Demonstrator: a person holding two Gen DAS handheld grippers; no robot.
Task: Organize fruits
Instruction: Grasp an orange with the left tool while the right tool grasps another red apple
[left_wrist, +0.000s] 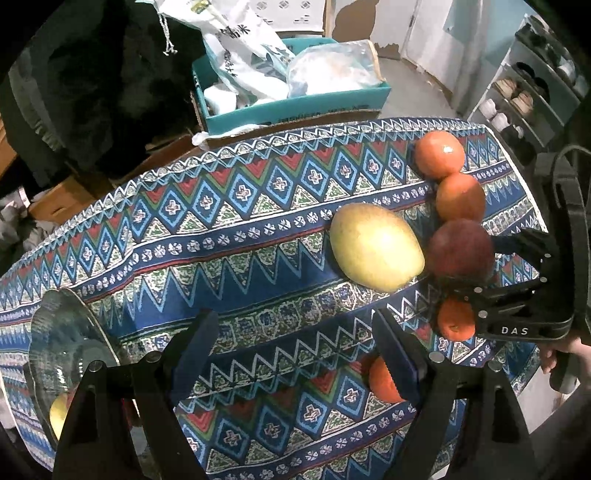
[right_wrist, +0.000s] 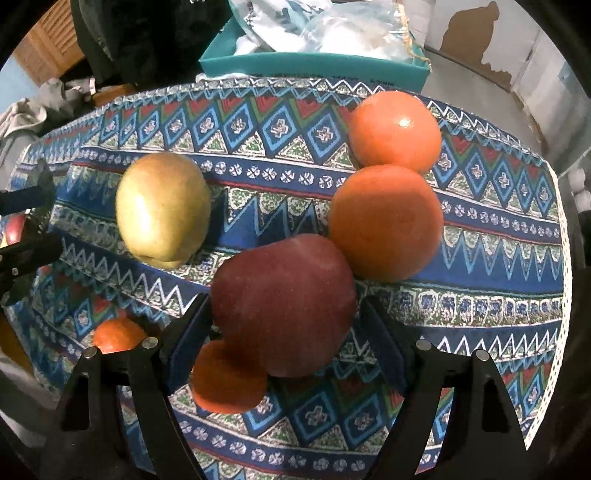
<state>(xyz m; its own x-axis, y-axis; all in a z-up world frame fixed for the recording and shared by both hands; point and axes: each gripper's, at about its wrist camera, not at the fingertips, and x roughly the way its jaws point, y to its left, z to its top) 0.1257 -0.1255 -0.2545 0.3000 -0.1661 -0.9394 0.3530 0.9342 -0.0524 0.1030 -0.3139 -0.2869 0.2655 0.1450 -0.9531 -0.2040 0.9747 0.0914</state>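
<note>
1. The right gripper (right_wrist: 284, 325) has its fingers spread wide around the red apple (right_wrist: 282, 304), which sits low in the middle of the right wrist view; the left pad looks to be at the skin, while a sliver of cloth shows beside the right one, so the pinch is not yet made.
2. Centre the apple between the pads before closing, since it is round and can roll on the patterned tablecloth (right_wrist: 480, 306).
3. Mind the small orange (right_wrist: 229, 380) touching the apple's lower left, right by the left finger; closing slowly should keep it from being pushed aside.
4. Two larger oranges (right_wrist: 386, 221) crowd the apple at upper right, so a lift straight up seems the safest way out.
5. The left gripper (left_wrist: 295, 354) hangs spread and empty over bare cloth at the bottom of its view, with a glass bowl (left_wrist: 62, 343) at lower left that already holds a yellow fruit; that looks like the likely destination.
6. The yellow pear (left_wrist: 375, 247) lies just left of the apple and can wait.
</note>
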